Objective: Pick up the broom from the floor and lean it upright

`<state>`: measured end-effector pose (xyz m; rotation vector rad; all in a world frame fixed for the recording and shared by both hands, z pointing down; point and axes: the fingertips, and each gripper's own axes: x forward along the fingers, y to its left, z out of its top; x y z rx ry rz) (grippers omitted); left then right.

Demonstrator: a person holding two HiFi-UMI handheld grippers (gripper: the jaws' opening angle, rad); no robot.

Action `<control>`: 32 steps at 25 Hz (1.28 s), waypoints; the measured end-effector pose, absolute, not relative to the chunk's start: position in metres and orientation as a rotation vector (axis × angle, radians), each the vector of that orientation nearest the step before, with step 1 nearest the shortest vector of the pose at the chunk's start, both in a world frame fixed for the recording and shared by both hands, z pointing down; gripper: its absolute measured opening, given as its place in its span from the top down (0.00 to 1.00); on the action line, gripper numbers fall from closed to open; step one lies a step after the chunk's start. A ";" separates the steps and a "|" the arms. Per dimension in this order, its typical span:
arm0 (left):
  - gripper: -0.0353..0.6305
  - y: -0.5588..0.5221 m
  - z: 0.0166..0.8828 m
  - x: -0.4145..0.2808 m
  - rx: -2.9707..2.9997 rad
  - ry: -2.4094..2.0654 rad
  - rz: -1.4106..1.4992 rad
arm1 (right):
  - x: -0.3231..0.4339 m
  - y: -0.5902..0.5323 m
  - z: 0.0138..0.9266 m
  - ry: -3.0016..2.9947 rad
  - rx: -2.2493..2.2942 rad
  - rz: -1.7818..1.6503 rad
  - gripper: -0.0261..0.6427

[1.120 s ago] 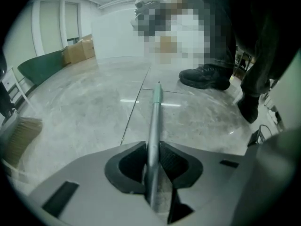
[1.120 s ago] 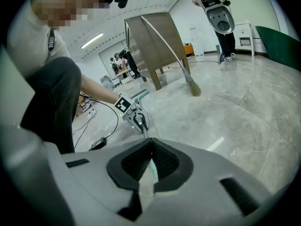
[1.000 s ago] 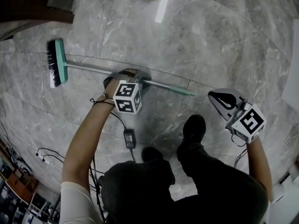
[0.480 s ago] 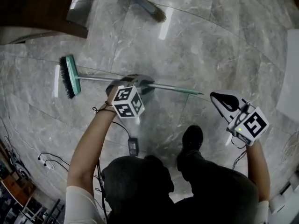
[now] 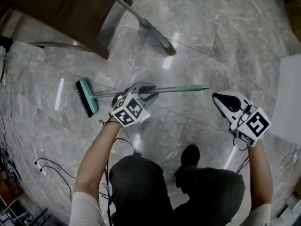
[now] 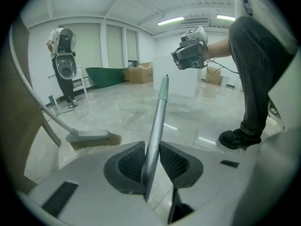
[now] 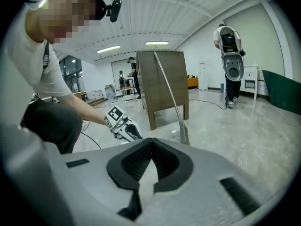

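Observation:
The broom has a teal head with dark bristles and a grey handle ending in a teal tip. My left gripper is shut on the handle near its middle. In the left gripper view the handle runs up between the ribbed pads, which press on both its sides. These jaws have just eased open slightly, with the handle still between them. My right gripper hovers just right of the handle's tip, shut on nothing. It also shows beyond the handle's tip as the right gripper.
A second broom leans against a brown wooden cabinet at the far left. A white board stands at the right edge. Cables lie on the marble floor near my feet. Another person stands farther off.
Both grippers have risen. The left one has brought the broom's handle up from the floor, and the teal tip now points higher. The cabinet and the second broom have come further into view.

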<state>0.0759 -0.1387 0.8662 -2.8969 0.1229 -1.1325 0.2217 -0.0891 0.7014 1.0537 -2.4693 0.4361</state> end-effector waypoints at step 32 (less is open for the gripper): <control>0.84 -0.228 0.567 -0.167 -2.843 1.319 -0.541 | 0.033 -0.162 0.459 -2.733 0.843 -0.040 0.96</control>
